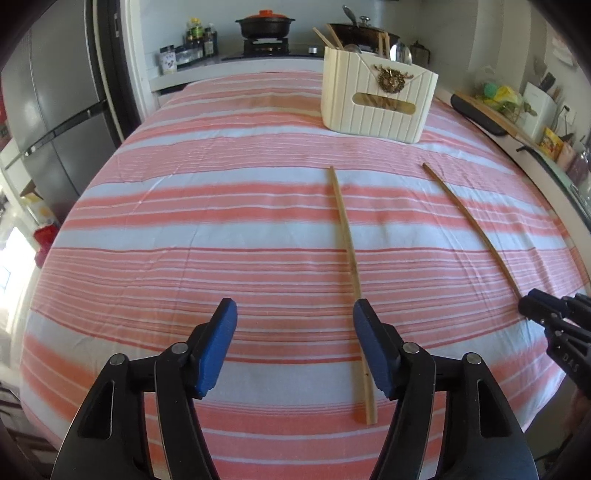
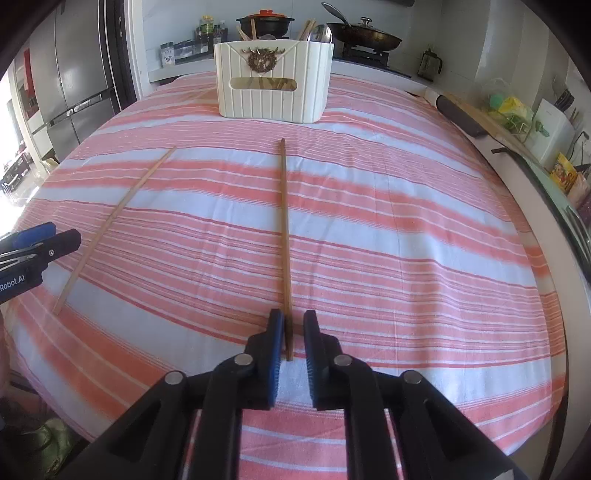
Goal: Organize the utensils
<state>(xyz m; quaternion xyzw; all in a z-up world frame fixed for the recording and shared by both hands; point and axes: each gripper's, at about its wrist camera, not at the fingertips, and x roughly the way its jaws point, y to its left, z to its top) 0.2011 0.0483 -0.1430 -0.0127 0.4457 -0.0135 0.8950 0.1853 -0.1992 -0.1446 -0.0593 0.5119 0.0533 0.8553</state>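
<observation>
Two wooden chopsticks lie apart on the striped tablecloth. The left chopstick [image 1: 349, 254] runs from mid-table back under my left gripper [image 1: 295, 314], which is open wide, with the stick's near part beside its right finger. It also shows in the right wrist view [image 2: 110, 221]. The right chopstick [image 2: 285, 229] has its near end between the fingers of my right gripper [image 2: 293, 323], whose jaws stand narrowly apart around it, with small gaps. That stick also shows in the left wrist view [image 1: 469, 221]. A cream utensil holder [image 2: 273, 81] with chopsticks and spoons stands at the table's far side.
The table [image 1: 184, 221] has a pink-and-white striped cloth. Behind it are a stove with a black pot [image 1: 265, 24] and a pan [image 2: 364, 35], and spice jars. A fridge [image 1: 55, 110] stands left. A counter with clutter [image 2: 517, 110] runs along the right.
</observation>
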